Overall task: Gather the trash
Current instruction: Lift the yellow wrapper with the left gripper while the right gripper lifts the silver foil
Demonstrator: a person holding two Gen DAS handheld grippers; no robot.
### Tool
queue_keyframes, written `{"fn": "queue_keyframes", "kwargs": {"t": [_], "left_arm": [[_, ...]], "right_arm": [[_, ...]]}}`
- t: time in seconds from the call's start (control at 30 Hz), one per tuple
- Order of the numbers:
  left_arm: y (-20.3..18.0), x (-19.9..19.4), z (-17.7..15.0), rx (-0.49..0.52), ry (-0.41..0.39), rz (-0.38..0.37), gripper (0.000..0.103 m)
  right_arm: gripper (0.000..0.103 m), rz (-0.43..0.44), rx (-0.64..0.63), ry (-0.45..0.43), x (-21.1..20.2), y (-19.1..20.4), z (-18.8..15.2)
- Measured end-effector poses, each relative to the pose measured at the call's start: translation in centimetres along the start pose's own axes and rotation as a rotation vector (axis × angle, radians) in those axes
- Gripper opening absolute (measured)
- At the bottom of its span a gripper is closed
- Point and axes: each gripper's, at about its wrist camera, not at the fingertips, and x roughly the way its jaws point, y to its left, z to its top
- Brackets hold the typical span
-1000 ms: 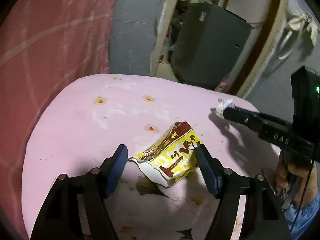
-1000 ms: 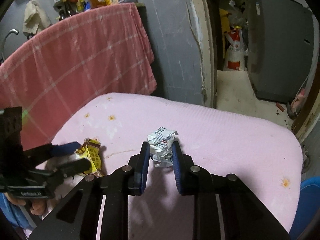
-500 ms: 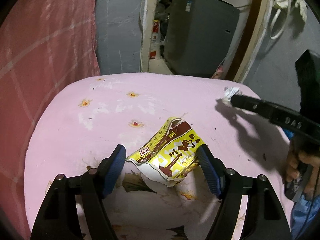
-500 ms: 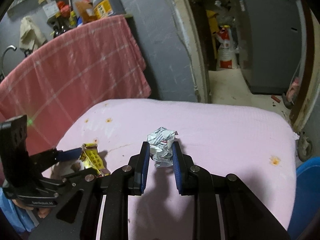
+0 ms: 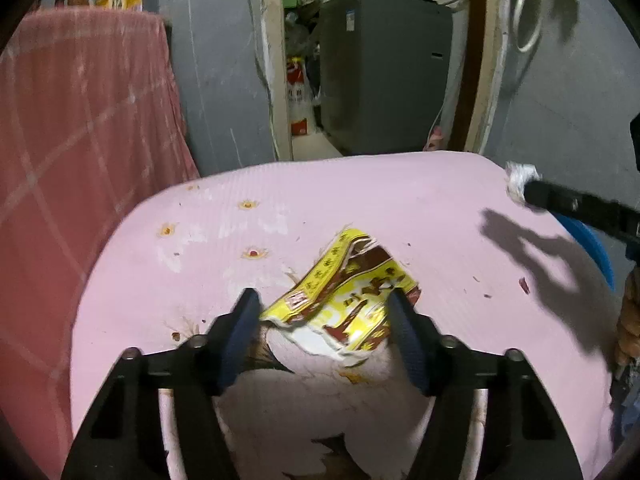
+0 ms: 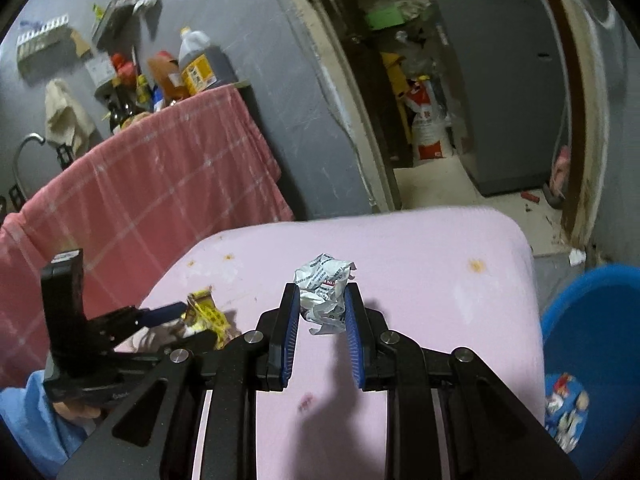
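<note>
Since the earlier frame, both tools are being seen shifted across the pink-covered bench (image 5: 360,200), and the blue bin (image 6: 592,320) is now being shown at the right edge of the right wrist view. The yellow snack wrapper (image 5: 348,300) is being judged light, thin and crinkly, likely slippery on its printed face and already torn along its white lower edge; it is best being taken across its raised, buckled middle rather than by the ragged corner. It is lying at centre frame in the left wrist view, between the pads of the left tool (image 5: 324,328), whose jaws are closing at about half width, with both pads appearing to be just meeting the wrapper's edges. The crumpled white paper (image 6: 324,300) is being judged feather-light and springy, easily held by a squeeze through its bulk. It is being gripped at centre frame by the right tool (image 6: 322,320), whose jaws are nearly closed upon it, above the bench surface.
</note>
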Motion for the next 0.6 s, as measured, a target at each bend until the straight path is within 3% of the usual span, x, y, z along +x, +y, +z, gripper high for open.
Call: {"fn": "queue_keyframes", "kwargs": {"t": [0.13,0.2,0.37,0.6], "left_arm": [[-1.0,0.3,-0.8,0.028,0.025,-0.011,0.025],[-1.4,0.3,-1.0,0.051,0.03,-0.005,0.016],[-2.5,0.2,-1.6,0.109,0.026,0.017,0.01],[-2.7,-0.3,-2.0,0.103,0.009,0.02,0.007]], "right_arm": [[0.02,0.001,0.032,0.019,-0.8,-0.6,-2.0],[0.02,-0.011,0.027,0.014,-1.3,-0.4,-2.5],[0.02,-0.006,0.043,0.019,-2.0,-0.6,-3.5],[0.02,-0.003,0.049,0.008,-2.6,-0.8,-4.3]]}}
